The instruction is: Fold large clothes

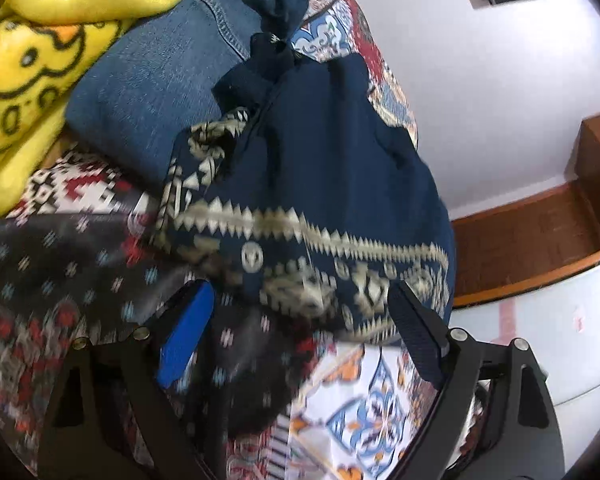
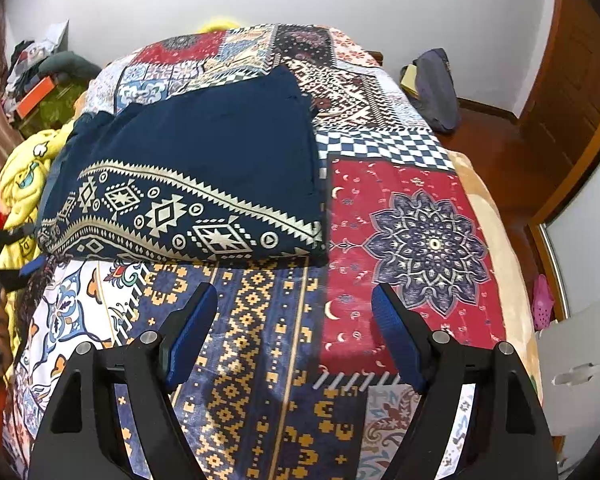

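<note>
A navy garment with a cream geometric border (image 2: 204, 168) lies folded flat on the patchwork bedspread (image 2: 412, 240). My right gripper (image 2: 294, 336) is open and empty, hovering over the bedspread just in front of the garment's near edge. In the left wrist view the same navy garment (image 1: 320, 184) looks bunched, seen from its left end. My left gripper (image 1: 300, 332) is open, its fingers close below the patterned border, with nothing held between them. The left gripper also shows at the left edge of the right wrist view (image 2: 24, 270).
A folded denim piece (image 1: 156, 88) and a yellow cartoon-print blanket (image 1: 28, 64) lie beside the navy garment. A dark patterned cloth (image 1: 60, 288) lies under the left gripper. The bed's right edge drops to a wooden floor (image 2: 512, 160). A grey bag (image 2: 436, 88) sits by the wall.
</note>
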`<action>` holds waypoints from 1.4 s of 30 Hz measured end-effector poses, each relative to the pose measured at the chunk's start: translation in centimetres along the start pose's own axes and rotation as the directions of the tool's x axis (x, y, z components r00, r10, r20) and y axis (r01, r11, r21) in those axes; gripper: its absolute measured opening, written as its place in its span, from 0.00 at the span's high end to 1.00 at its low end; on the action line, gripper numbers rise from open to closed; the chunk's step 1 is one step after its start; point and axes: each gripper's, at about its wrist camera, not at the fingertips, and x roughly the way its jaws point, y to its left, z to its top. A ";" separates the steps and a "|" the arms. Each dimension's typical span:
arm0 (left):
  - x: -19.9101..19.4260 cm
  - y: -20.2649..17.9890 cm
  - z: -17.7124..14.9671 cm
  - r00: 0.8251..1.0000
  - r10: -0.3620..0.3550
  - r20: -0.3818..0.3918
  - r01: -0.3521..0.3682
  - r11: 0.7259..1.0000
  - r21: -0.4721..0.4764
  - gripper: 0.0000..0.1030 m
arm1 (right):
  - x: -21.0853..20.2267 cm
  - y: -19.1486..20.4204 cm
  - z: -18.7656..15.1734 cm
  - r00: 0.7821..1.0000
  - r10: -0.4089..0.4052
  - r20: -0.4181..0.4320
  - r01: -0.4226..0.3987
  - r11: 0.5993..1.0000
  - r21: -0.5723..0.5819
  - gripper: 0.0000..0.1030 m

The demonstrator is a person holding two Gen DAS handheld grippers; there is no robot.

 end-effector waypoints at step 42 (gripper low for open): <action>-4.4 -10.9 5.8 0.933 0.097 0.346 -0.185 0.955 0.231 0.88 | 1.6 13.3 7.5 0.991 0.118 0.056 -0.101 0.964 -0.246 0.26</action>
